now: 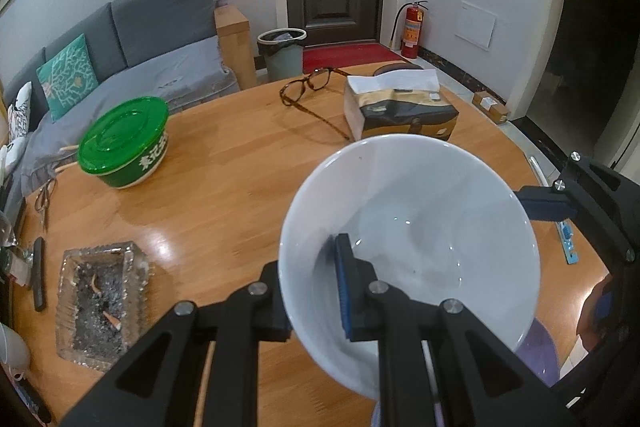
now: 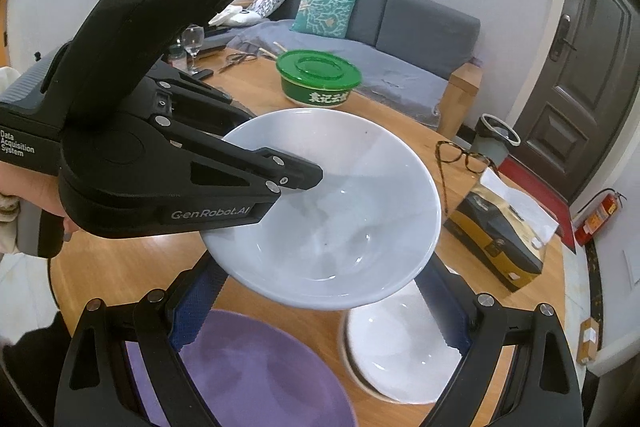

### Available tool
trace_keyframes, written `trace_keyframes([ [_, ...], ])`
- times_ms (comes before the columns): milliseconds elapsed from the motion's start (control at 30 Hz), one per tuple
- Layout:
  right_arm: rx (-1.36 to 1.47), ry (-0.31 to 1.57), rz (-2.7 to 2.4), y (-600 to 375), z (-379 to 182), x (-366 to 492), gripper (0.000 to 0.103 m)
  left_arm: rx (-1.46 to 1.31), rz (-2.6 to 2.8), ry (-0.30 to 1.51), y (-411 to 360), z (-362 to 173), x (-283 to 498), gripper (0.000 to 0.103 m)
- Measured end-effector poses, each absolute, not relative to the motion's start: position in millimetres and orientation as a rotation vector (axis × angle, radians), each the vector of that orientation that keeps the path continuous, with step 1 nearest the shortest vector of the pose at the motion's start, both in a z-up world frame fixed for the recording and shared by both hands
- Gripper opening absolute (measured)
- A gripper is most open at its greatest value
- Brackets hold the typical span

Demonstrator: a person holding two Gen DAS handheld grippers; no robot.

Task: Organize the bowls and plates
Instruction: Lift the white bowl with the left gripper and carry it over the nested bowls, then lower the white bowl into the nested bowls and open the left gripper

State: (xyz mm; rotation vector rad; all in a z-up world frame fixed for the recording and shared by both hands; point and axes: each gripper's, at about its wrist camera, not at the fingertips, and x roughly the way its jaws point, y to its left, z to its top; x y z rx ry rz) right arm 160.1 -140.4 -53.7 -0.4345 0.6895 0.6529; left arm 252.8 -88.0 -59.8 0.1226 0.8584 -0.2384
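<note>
Bowls and plates: you hold one white bowl (image 2: 340, 211) in the air above the round wooden table (image 1: 224, 167); a purple plate (image 2: 248, 367) and a second white bowl (image 2: 400, 347) rest on the table beneath it, side by side.
Progress: judged from this layout, the pieces are gathered at the near edge but not yet nested; the lifted bowl has no resting place yet.
Open room: a broad bare stretch of tabletop lies between the green lidded container (image 1: 124, 143), the tissue box (image 1: 400, 107) and the glass ashtray (image 1: 100, 303).
Edges: plate and lower bowl sit close to the table's near rim, so you have little margin on that side.
Left gripper (image 1: 316, 291): pinched on the raised bowl's rim, one pad inside, one outside.
Right gripper (image 2: 320, 307): spread wide under the bowl, pads either side of its underside; whether they touch it you cannot tell.
</note>
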Motion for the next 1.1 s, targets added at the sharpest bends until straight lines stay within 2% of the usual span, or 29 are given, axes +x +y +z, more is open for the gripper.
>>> trace_keyframes([
  [1100,-0.393,0.688,0.621,-218.2,-73.2,171.4,0.09,0.156,-0.286,0.888,-156.6,-81.5,281.4,0.014],
])
